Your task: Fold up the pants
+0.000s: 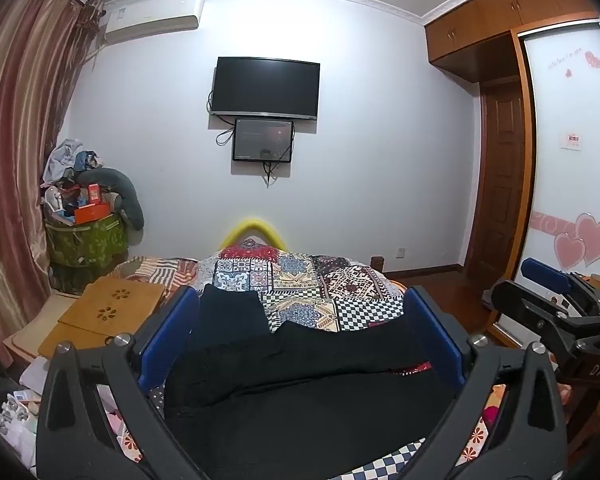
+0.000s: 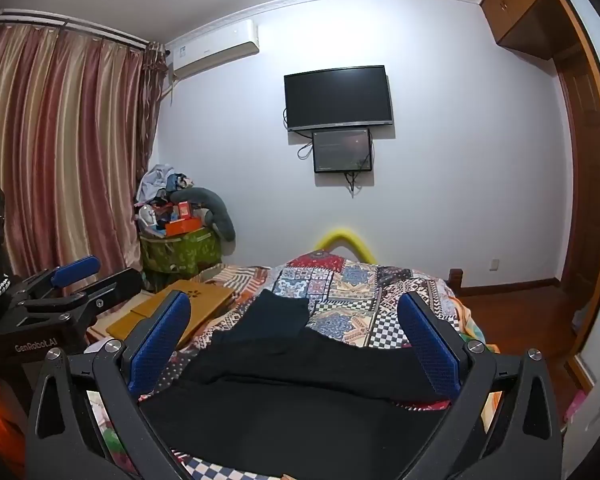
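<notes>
Black pants [image 1: 300,392] are spread on the patchwork bedspread [image 1: 320,280]; left gripper [image 1: 300,320] and right gripper [image 2: 296,328] are held fully spread, nothing gripped.

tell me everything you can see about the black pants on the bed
The black pants are plain dark soft cloth, lying spread on the patchwork bedspread. One leg end stretches away toward the wall; another part runs across to the right, creased and overlapping. Both open claws hover above; neither grips them.
</notes>
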`<state>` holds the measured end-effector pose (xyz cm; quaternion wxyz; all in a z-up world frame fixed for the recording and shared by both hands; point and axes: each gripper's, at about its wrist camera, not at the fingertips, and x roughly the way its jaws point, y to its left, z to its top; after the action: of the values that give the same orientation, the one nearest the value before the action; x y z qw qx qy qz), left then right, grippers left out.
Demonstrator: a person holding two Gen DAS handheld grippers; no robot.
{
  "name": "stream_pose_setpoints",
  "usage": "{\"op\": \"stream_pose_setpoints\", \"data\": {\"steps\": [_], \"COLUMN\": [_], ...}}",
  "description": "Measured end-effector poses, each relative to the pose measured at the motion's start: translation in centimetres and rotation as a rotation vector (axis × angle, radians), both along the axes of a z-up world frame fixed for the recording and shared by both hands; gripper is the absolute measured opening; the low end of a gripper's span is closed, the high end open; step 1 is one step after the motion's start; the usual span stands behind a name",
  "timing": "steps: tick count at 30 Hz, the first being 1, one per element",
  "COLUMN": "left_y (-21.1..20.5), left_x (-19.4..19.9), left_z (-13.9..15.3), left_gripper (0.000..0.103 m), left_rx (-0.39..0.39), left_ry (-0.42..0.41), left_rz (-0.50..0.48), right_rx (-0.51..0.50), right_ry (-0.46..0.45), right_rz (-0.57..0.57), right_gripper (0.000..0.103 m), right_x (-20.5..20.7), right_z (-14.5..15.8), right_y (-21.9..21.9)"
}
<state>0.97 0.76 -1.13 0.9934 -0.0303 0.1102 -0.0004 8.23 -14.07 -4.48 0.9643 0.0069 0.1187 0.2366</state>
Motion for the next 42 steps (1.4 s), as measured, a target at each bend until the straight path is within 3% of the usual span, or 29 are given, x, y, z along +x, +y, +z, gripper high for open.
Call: {"op": "stream_pose_setpoints", "data": {"steps": [42], "left_y": [-0.6], "left_x": [-0.2], "left_z": [0.4], "left_gripper": [0.103], "left_rx": [0.013], "left_ry": [-0.021], "left_rz": [-0.015], "right_rx": [0.011], "right_ry": [0.02], "right_rz": [-0.057], "right_gripper": [0.103], "right_x": [0.5], "right_z": [-0.3], "right_y": [-1.3]}}
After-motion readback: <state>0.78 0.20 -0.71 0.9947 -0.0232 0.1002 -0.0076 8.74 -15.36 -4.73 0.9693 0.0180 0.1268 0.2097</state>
